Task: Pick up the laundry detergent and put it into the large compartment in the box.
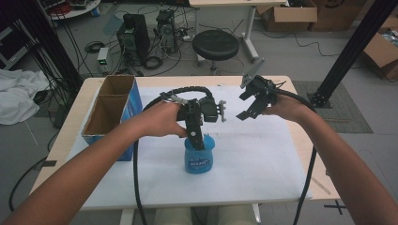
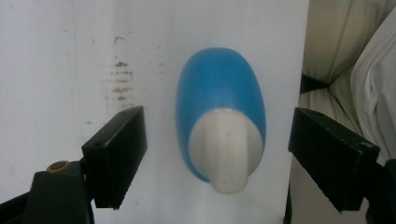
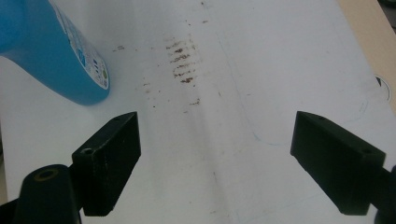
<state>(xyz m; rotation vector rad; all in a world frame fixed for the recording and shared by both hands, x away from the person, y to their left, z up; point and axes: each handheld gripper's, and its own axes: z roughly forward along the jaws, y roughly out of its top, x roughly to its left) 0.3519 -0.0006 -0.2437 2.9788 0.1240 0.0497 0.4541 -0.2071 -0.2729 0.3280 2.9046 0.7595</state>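
A blue bottle [image 1: 199,157] with a white cap stands upright on the white sheet [image 1: 263,154] near the table's front middle. My left gripper [image 1: 195,138] points straight down over its top. In the left gripper view the white cap [image 2: 226,151] and blue body [image 2: 219,84] sit between the wide-apart jaws of the left gripper [image 2: 219,156], untouched. My right gripper [image 1: 251,104] is held in the air to the bottle's right and farther back, open. The right gripper [image 3: 217,163] has bare sheet between its jaws, and the blue bottle [image 3: 51,51] is at the upper left.
An open blue cardboard box [image 1: 112,112] stands on the table's left side. Brown smudges [image 3: 180,56] mark the sheet. A black cable [image 1: 136,173] trails off the front edge. Behind the table are a stool [image 1: 216,44], computers and boxes on the floor.
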